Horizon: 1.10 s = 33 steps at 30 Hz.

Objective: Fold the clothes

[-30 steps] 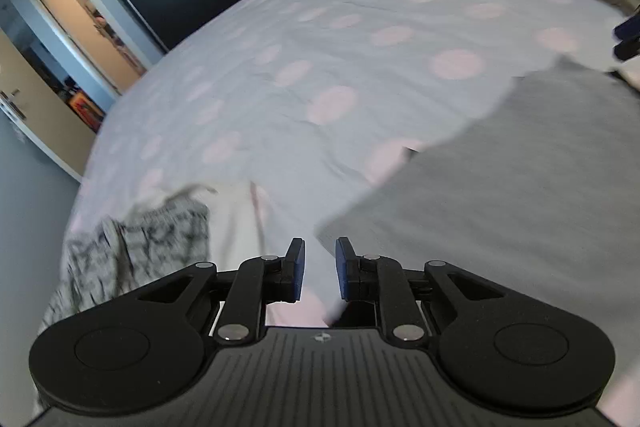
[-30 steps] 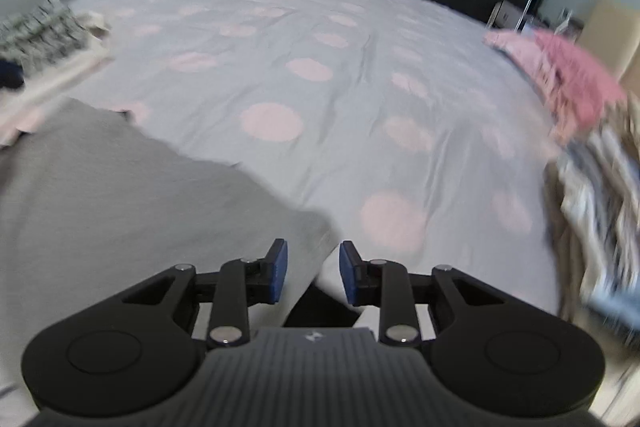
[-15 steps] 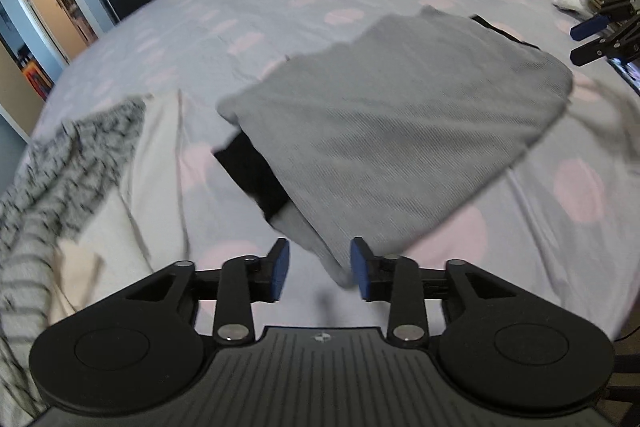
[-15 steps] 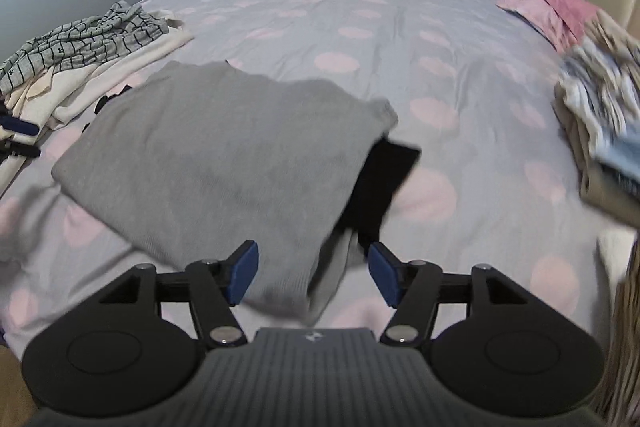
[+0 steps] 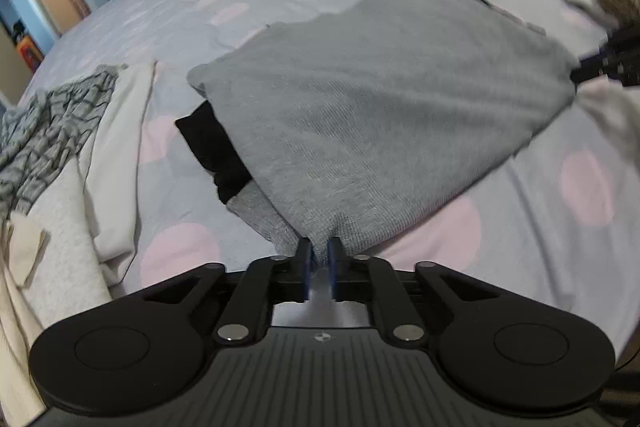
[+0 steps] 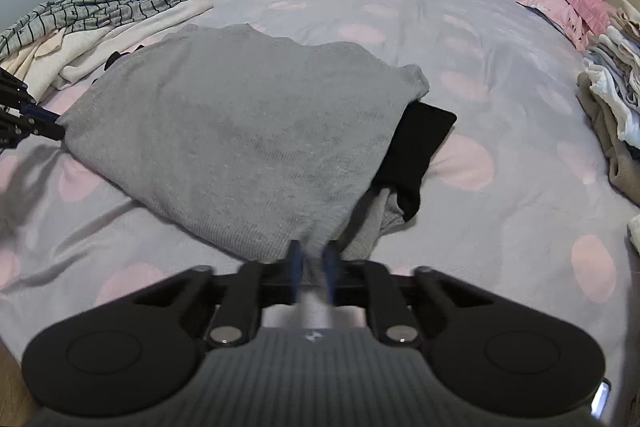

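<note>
A grey knit garment (image 5: 380, 99) lies folded on the bed, with black cloth (image 5: 208, 147) sticking out from under one side. My left gripper (image 5: 319, 259) is shut on its near corner. In the right wrist view the same garment (image 6: 240, 131) shows, with the black cloth (image 6: 416, 147) at its right. My right gripper (image 6: 314, 263) is shut on the other near corner. Each gripper shows in the other's view, the right one (image 5: 580, 71) and the left one (image 6: 52, 131), at the garment's far corners.
The bed (image 6: 480, 47) has a lilac cover with pink dots. A heap of striped and cream clothes (image 6: 92, 15) lies at the left. A stack of folded clothes (image 6: 616, 95) and pink cloth (image 6: 572, 11) lie at the right. Dark wardrobes stand behind.
Both grippers were open and moving over the bed. They have come down to the garment's near corners and closed on them.
</note>
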### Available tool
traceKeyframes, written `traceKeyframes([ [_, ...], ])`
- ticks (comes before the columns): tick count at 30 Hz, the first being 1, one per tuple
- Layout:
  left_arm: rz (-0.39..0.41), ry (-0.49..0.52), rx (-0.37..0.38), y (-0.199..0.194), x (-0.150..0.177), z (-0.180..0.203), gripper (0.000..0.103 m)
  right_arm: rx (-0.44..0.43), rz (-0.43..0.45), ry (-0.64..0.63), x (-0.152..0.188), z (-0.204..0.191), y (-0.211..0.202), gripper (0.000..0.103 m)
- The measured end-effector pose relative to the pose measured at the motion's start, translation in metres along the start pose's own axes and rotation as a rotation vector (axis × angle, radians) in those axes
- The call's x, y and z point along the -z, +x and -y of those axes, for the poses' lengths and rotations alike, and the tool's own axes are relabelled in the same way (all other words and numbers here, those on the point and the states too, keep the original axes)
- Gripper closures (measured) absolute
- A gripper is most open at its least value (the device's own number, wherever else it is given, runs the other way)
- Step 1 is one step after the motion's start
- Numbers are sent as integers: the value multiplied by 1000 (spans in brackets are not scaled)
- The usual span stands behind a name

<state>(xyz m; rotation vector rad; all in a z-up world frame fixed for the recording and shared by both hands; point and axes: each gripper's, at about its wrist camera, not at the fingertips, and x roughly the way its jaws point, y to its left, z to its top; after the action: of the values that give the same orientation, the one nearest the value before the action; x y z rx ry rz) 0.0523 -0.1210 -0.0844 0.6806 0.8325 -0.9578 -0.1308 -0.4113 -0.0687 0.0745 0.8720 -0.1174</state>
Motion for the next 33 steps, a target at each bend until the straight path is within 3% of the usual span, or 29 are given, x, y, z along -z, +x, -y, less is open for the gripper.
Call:
traceKeyframes([
  [7, -110, -4, -12, 17, 6, -11, 99, 14, -127, 11, 8, 13, 19, 97],
  [11, -102, 59, -28, 12, 9, -3, 95, 12, -121, 4, 7, 14, 16, 94],
  [14, -97, 129, -89, 2, 15, 5, 94, 73, -93, -44, 7, 9, 4, 74],
  [17, -50, 199, -171, -9, 19, 15, 94, 114, -37, -113, 9, -1, -9, 69],
  [19, -11, 244, -200, -14, 20, 26, 93, 128, 2, -176, 12, -13, -15, 55],
  [23, 44, 480, -276, -14, 31, 61, 89, 176, 37, -426, 27, -51, -14, 54],
  [26, 16, 660, -325, 1, 43, 82, 89, 250, 40, -665, 46, -75, -5, 54],
  [33, -4, 974, -489, 38, 74, 104, 82, 380, 28, -994, 79, -97, 22, 53],
])
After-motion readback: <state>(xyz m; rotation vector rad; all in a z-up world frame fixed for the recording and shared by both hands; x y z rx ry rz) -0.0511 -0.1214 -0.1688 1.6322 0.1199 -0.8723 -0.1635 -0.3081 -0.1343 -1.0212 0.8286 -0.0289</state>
